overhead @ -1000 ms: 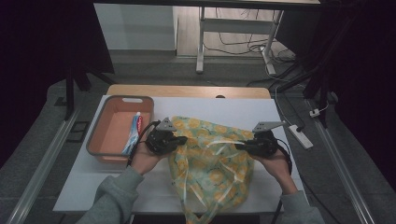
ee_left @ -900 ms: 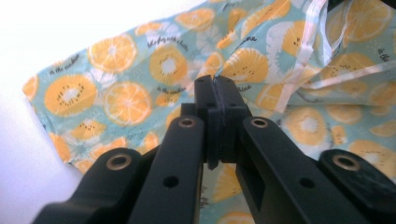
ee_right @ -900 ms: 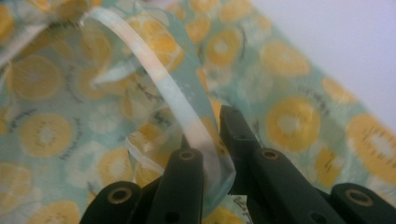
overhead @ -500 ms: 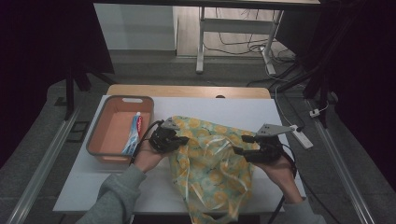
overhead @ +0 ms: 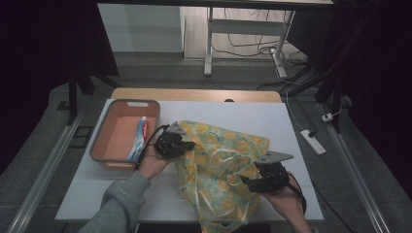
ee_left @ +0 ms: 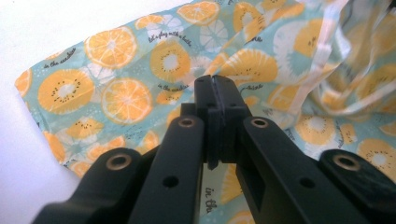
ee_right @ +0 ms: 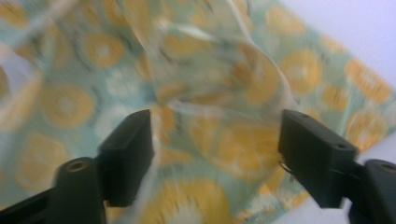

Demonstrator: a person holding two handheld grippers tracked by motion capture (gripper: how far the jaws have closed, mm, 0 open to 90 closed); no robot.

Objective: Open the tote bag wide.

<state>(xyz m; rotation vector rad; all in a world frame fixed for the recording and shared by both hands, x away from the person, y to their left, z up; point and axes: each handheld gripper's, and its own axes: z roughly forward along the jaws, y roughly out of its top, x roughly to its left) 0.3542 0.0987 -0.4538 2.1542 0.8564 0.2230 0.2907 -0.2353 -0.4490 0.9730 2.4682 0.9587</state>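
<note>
One fruit-print bag (overhead: pixel 221 170), teal plastic with orange and kiwi slices, lies crumpled on the white table (overhead: pixel 291 131), centre to right, its near end hanging over the table's front edge. I count two whitish handle loops (overhead: pixel 214 158), both loose on top of the bag.

Two grippers on it. Left gripper (overhead: pixel 180 144) sits at the bag's upper-left edge; in the left gripper view its jaws are pressed together, tips (ee_left: pixel 215 86) down on the print. I can't tell whether a fold of plastic is pinched between them. Right gripper (overhead: pixel 248 183) is at the bag's lower-right part; its jaws have just been opening and now stand wide apart (ee_right: pixel 215 154), bag film visible between them, pads not pressing on it. That view is motion-blurred.

Left of the bag, just beside the left hand (overhead: pixel 154 160): one orange basket (overhead: pixel 109 141) with a grey rim, holding one toothpaste tube (overhead: pixel 139 138) along its right wall.

One power strip (overhead: pixel 312 141) on the floor to the right.
</note>
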